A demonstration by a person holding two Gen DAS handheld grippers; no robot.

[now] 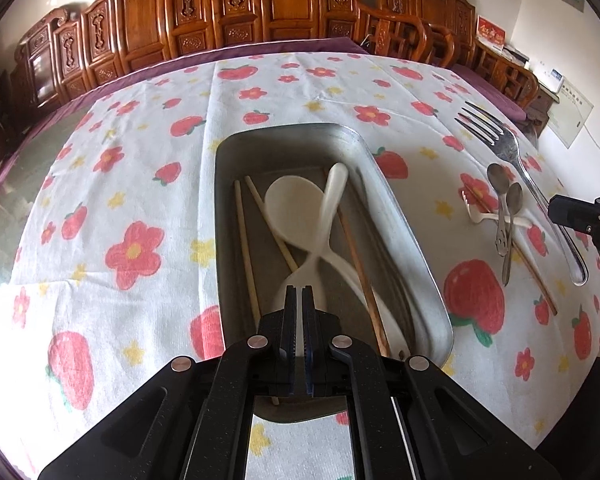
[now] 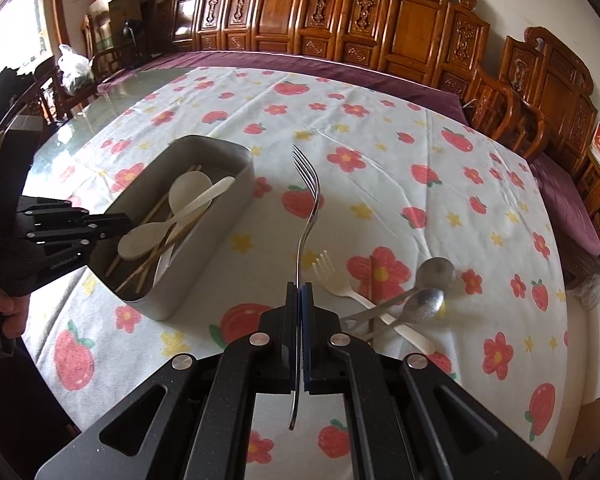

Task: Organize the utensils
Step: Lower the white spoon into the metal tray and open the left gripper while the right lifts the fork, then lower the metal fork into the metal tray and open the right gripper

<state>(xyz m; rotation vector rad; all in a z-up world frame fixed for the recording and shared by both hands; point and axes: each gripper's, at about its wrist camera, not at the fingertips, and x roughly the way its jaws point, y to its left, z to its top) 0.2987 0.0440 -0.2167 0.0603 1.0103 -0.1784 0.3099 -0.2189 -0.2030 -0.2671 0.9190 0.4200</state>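
Note:
A metal tray (image 1: 404, 216) (image 2: 236, 200) on the flowered cloth holds two white spoons (image 1: 292, 204) (image 2: 188, 196) and several wooden chopsticks (image 1: 246, 248). My left gripper (image 1: 299, 292) is shut and empty, just above the tray's near end. My right gripper (image 2: 299, 288) is shut on a large metal fork (image 2: 310, 200) (image 1: 508, 152), held edge-up above the cloth right of the tray. Two small metal spoons (image 2: 428, 284) (image 1: 504, 196) and a white plastic fork (image 2: 340, 280) (image 1: 476, 216) lie on the cloth at the right.
A lone chopstick (image 1: 540, 280) lies under the small spoons. Carved wooden chairs (image 1: 260, 4) (image 2: 380, 20) line the far side of the table. The left gripper (image 2: 60, 232) shows at the left in the right wrist view.

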